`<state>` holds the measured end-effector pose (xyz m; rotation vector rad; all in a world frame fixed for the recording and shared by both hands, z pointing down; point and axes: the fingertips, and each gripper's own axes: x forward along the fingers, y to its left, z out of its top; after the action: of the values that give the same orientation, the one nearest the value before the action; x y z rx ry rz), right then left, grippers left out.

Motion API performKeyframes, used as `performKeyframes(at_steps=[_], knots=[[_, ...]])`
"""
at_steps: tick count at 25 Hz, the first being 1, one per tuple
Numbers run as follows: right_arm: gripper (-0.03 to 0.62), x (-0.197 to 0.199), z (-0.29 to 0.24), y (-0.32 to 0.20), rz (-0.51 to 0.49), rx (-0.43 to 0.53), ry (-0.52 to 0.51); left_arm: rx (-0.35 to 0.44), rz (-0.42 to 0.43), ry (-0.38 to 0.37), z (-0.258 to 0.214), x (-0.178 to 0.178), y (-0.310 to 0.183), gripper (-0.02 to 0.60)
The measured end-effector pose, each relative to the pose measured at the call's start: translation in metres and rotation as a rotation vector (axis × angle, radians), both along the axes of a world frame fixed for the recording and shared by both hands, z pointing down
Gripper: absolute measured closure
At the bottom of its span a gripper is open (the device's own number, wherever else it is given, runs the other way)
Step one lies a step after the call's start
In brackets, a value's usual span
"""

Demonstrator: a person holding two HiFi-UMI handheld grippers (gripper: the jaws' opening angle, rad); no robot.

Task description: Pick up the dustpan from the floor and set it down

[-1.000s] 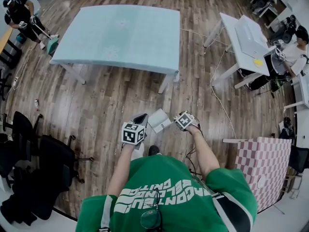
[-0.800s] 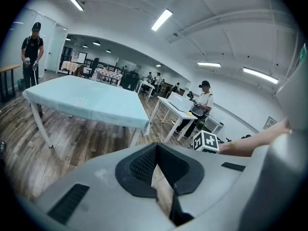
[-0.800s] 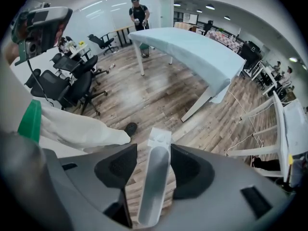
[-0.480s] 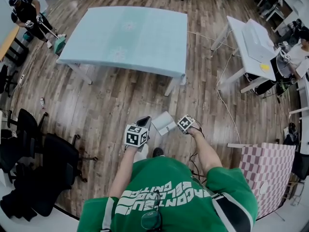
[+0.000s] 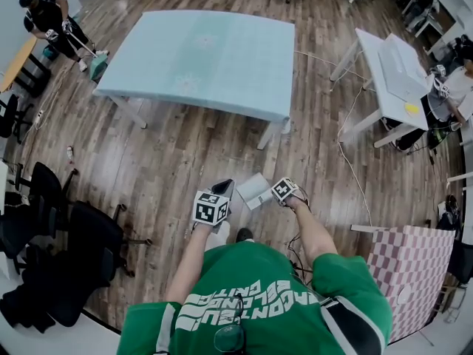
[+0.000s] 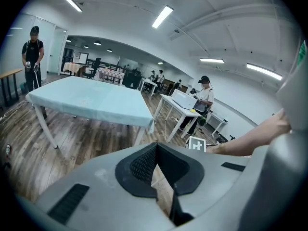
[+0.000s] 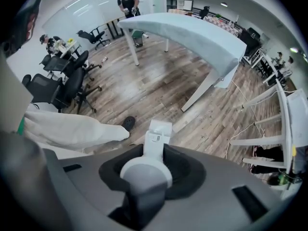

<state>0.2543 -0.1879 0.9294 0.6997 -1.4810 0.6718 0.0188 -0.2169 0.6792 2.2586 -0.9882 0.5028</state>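
Note:
The white dustpan (image 5: 255,189) lies on the wood floor just ahead of my feet. Its upright handle (image 7: 150,150) rises between the jaws of my right gripper (image 7: 153,153), which points straight down over it. These jaws have just been closing and now hold the handle. In the head view the right gripper (image 5: 281,194) is at the dustpan's right edge. My left gripper (image 5: 221,187) hovers to the dustpan's left, angled down; its jaws (image 6: 161,182) stand slightly apart with only floor showing between them.
A light blue table (image 5: 199,54) stands ahead on the floor. A white desk (image 5: 392,65) and a floor cable (image 5: 353,165) are at the right, a pink checkered box (image 5: 410,261) at the near right. Black office chairs (image 5: 77,235) crowd the left. A person (image 5: 48,21) stands far left.
My right gripper has sunk onto the dustpan's handle. The left gripper has stayed where it was beside the pan. The dustpan has not moved.

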Motion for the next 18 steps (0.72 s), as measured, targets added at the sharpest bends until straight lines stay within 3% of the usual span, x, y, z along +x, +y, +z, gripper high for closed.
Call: performKeyframes(at_steps=[18], knots=[[0.482, -0.012, 0.003, 0.008, 0.051, 0.005, -0.009, 0.008, -0.002, -0.014, -0.005, 0.004, 0.008, 0.578]])
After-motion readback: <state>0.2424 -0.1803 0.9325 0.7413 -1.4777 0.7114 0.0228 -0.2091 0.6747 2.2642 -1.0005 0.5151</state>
